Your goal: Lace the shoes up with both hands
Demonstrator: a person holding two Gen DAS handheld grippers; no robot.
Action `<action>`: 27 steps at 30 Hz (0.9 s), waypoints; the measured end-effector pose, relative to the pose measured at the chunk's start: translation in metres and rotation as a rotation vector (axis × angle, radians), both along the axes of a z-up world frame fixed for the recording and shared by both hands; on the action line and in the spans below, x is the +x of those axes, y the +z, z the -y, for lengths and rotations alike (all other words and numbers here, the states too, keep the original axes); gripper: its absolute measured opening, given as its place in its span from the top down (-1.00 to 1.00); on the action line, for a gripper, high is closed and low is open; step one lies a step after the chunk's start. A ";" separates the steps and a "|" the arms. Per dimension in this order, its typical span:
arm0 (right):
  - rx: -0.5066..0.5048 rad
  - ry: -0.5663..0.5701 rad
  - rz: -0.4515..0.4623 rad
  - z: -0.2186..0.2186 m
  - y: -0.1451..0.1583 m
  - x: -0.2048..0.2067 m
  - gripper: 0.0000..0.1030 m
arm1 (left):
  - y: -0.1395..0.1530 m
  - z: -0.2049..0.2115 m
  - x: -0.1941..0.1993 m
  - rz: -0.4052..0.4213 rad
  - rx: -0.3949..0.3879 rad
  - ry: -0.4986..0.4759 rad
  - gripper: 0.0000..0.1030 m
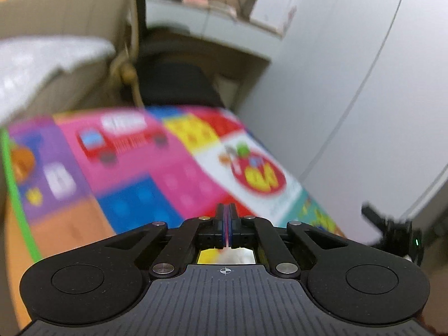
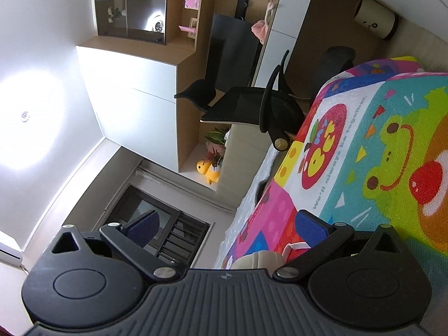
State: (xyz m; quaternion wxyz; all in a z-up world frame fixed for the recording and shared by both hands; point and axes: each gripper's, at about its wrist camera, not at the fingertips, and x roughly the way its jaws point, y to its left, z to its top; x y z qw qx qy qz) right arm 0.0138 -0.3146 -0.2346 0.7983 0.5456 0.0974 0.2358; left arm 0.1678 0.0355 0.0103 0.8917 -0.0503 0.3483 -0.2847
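Observation:
My left gripper (image 1: 226, 210) is shut above the colourful play mat (image 1: 156, 173). A thin pale strip, seemingly the shoelace (image 1: 226, 245), shows pinched between its pads; the view is blurred. No shoe appears in this view. A dark blurred device with a green light (image 1: 397, 233) at the right edge may be the other gripper. In the right wrist view, rolled sideways, my right gripper (image 2: 226, 226) is open with nothing between its blue pads (image 2: 310, 224). Just below it peek the beige shoe (image 2: 257, 260) and a white lace (image 2: 296, 247) on the mat (image 2: 378, 154).
A black office chair (image 2: 252, 106) stands beyond the mat's far edge, beside a desk and shelves (image 2: 131, 5). White wardrobe doors (image 1: 350, 84) rise along the mat's right side. A pale cushion or bedding (image 1: 42, 64) lies at the far left.

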 end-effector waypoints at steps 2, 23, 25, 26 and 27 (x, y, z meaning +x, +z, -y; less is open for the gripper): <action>-0.003 -0.001 0.000 -0.001 0.000 0.000 -1.00 | 0.009 0.000 -0.003 0.027 0.030 -0.016 0.84; 0.025 -0.013 0.011 0.002 -0.004 -0.002 -1.00 | -0.048 0.041 -0.029 -0.038 0.253 -0.120 0.33; 0.026 -0.014 0.012 0.001 -0.004 -0.003 -1.00 | -0.048 0.042 -0.028 -0.038 0.255 -0.121 0.32; 0.028 -0.014 0.013 0.001 -0.004 -0.003 -1.00 | -0.048 0.042 -0.028 -0.039 0.254 -0.120 0.30; 0.030 -0.015 0.013 0.001 -0.005 -0.003 -1.00 | -0.049 0.041 -0.027 -0.041 0.252 -0.119 0.29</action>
